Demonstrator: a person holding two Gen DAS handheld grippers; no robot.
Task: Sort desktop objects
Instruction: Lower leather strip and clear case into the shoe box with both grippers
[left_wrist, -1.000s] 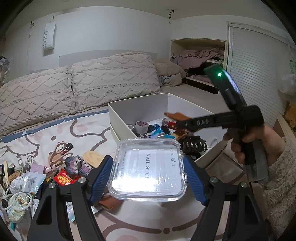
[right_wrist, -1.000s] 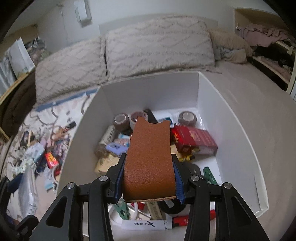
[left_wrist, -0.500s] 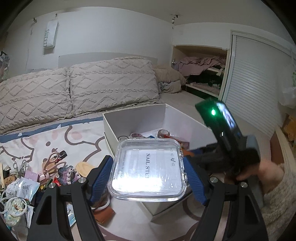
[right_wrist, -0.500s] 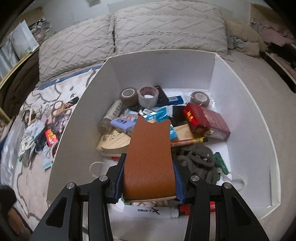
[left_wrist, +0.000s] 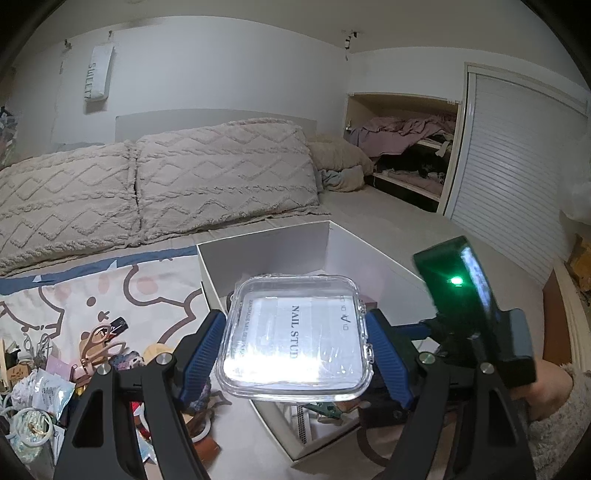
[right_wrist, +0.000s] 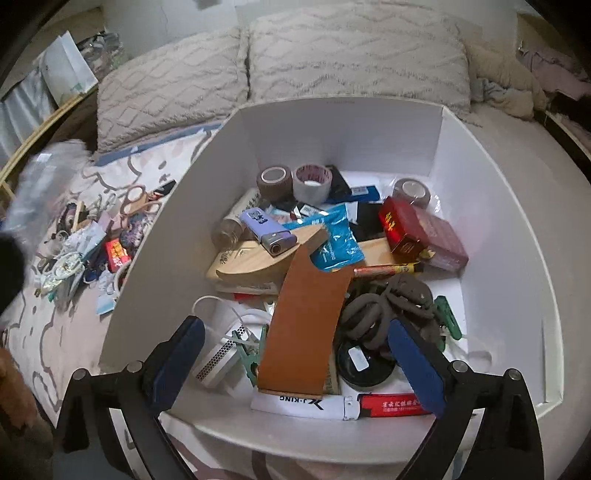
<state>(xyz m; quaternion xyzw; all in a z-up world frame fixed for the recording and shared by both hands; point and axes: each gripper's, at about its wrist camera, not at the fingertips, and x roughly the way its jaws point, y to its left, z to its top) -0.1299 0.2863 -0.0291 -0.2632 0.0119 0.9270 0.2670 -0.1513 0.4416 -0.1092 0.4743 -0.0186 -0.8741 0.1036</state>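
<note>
Right tongs (right_wrist: 295, 354) just sprang apart w/ the brown leather piece (right_wrist: 303, 321) between the pads but not touching them, so it's lying loose on the junk in the white box (right_wrist: 498, 206). Left tongs (left_wrist: 295, 354) are clamped on the clear nail case (left_wrist: 295, 336), hovering over the box's near corner, right beside the other gripper. Risk imo: that case is slick plastic held by its edges, so any bump against the right gripper could pop it out short of the box onto the bed. Also the leather leans on the pile and may slide.
</note>
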